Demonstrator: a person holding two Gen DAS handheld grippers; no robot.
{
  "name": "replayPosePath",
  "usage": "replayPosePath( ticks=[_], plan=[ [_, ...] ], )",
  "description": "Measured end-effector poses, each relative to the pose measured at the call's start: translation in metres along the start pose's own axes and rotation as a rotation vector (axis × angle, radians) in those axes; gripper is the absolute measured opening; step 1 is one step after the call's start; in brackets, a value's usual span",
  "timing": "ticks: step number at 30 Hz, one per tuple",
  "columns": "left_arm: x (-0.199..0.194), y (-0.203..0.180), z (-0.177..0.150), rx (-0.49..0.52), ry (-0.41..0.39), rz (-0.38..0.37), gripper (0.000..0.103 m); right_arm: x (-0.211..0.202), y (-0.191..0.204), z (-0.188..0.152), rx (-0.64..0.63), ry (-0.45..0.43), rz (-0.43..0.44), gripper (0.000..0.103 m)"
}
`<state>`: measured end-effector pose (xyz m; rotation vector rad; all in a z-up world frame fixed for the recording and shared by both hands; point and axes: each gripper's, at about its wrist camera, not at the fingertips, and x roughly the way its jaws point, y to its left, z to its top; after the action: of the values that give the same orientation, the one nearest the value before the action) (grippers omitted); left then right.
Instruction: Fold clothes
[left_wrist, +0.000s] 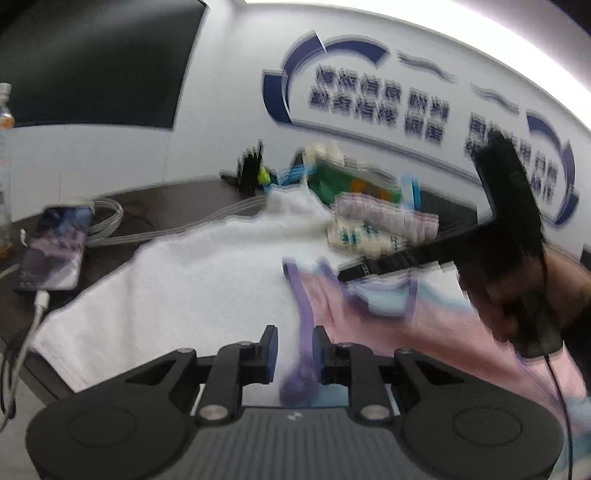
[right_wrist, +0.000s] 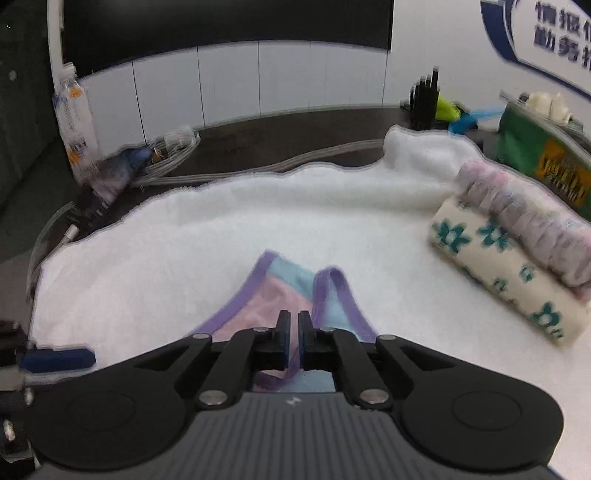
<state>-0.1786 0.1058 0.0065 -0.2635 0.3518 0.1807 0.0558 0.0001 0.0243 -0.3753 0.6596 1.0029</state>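
Two grippers clamp the small pink-and-blue garment with purple trim (right_wrist: 275, 295): left gripper (left_wrist: 294, 349) pinches a purple edge band, right gripper (right_wrist: 293, 334) has its jaws together on the pink fabric. Garment lies low-centre on the white towel (right_wrist: 221, 221), its length running away from the right gripper. Rolled floral cloth (right_wrist: 506, 273) sits clear at right; phone (left_wrist: 55, 251) and cables lie far left.

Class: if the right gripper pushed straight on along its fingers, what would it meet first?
Probably the pink and blue purple-trimmed garment that the right gripper pinches, then the white fluffy towel beneath; depth is unclear.
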Motion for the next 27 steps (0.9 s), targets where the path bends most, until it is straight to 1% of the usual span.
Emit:
replayPosePath(
  ticks=[2,3,4,5,7,8,9,10,12,17,18,19,20,22,24,27],
  plan=[
    [-0.002,-0.004,0.01,0.006,-0.032,-0.039,0.018,-0.01,0.005,-0.001,-0.028,-0.017,0.018,0.004],
    [0.001,-0.009,0.015,0.02,-0.023,-0.075,0.018,-0.014,0.007,-0.001,-0.043,-0.021,0.024,0.006],
    [0.006,-0.014,0.019,0.029,0.001,-0.118,0.022,-0.018,0.009,-0.002,-0.057,-0.025,0.03,0.007],
    [0.012,-0.019,0.023,0.035,0.032,-0.149,0.028,-0.022,0.007,-0.003,-0.063,-0.029,0.04,0.008],
    [0.029,-0.026,0.025,0.039,0.112,-0.177,0.032,-0.029,-0.004,-0.007,-0.059,-0.038,0.068,0.018],
    [0.037,-0.029,0.025,0.04,0.149,-0.171,0.032,-0.033,-0.009,-0.009,-0.057,-0.042,0.083,0.027],
    [0.045,-0.029,0.024,0.039,0.181,-0.138,0.032,-0.037,-0.013,-0.012,-0.061,-0.049,0.099,0.032],
    [0.051,-0.029,0.022,0.034,0.206,-0.115,0.031,-0.04,-0.014,-0.014,-0.07,-0.059,0.117,0.032],
    [0.058,-0.025,0.018,0.013,0.235,-0.101,0.03,-0.039,-0.012,-0.017,-0.081,-0.061,0.15,0.032],
    [0.058,-0.028,0.011,0.026,0.245,-0.108,0.03,-0.023,-0.004,-0.023,-0.105,-0.037,0.242,0.032],
    [0.057,-0.028,0.011,0.031,0.244,-0.115,0.03,-0.018,-0.002,-0.024,-0.117,-0.025,0.255,0.02],
    [0.055,-0.027,0.011,0.033,0.241,-0.123,0.03,-0.014,0.001,-0.026,-0.14,-0.015,0.25,0.009],
    [0.054,-0.027,0.011,0.031,0.233,-0.129,0.03,-0.015,0.002,-0.028,-0.163,-0.016,0.24,0.004],
    [0.054,-0.027,0.013,0.034,0.217,-0.134,0.031,-0.027,-0.001,-0.031,-0.175,-0.051,0.244,0.004],
    [0.059,-0.029,0.014,0.039,0.223,-0.141,0.032,-0.042,-0.008,-0.033,-0.172,-0.091,0.251,0.004],
    [0.067,-0.035,0.015,0.044,0.241,-0.151,0.031,-0.056,-0.02,-0.033,-0.145,-0.125,0.217,0.004]
  ],
)
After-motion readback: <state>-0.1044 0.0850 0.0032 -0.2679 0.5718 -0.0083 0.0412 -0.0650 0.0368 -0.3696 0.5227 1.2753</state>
